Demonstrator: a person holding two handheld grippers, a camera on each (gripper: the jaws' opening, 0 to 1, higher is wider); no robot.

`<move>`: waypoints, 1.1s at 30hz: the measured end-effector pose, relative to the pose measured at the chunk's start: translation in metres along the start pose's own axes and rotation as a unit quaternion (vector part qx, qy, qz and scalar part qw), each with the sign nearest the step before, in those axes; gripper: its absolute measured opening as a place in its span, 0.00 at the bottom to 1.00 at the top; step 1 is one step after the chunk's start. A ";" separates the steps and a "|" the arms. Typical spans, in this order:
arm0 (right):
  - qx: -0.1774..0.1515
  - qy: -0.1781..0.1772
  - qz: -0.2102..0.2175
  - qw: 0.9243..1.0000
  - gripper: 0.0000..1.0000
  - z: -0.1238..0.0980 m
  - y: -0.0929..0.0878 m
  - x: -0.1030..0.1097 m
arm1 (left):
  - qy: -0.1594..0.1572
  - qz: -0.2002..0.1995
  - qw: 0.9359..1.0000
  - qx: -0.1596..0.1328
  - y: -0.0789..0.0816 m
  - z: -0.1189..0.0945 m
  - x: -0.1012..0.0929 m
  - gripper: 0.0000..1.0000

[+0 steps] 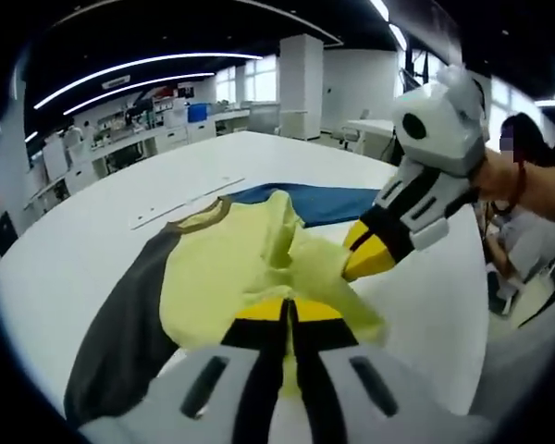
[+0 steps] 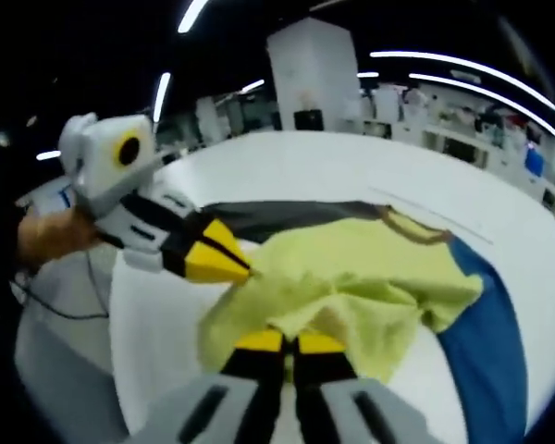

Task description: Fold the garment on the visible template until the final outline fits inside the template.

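Left tongs [image 1: 289,310] and right tongs [image 2: 289,344] pinch the yellow garment [image 1: 231,268].

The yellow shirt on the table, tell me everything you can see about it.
The soft yellow knit shirt with grey and blue sleeves lies on the white table, its hem end bunched into folds. A brownish ribbed collar sits at its far end, the dark grey sleeve on one side, the blue sleeve on the other. The left gripper and right gripper, both with yellow-tipped fingers, are shut on the rumpled hem, lifting it slightly.
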State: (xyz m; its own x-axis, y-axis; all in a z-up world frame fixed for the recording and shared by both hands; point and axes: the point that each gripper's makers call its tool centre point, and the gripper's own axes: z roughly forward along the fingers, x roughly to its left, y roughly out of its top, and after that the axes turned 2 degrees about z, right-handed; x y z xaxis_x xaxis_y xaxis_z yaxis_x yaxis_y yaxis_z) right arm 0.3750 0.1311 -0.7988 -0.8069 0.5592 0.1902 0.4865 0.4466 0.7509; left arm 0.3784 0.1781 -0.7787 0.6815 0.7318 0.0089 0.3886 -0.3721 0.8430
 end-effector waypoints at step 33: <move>0.033 -0.016 0.043 0.998 0.16 -0.008 -0.042 -0.015 | 0.067 0.021 0.997 0.028 -0.048 -0.033 0.036 0.22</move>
State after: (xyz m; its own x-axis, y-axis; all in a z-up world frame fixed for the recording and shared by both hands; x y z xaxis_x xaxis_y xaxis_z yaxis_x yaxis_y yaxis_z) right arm 0.3643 0.0981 -0.8277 -0.7500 0.6198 0.2310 0.5756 0.4395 0.6896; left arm 0.3639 0.2410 -0.8015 0.6109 0.7828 0.1180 0.3980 -0.4326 0.8090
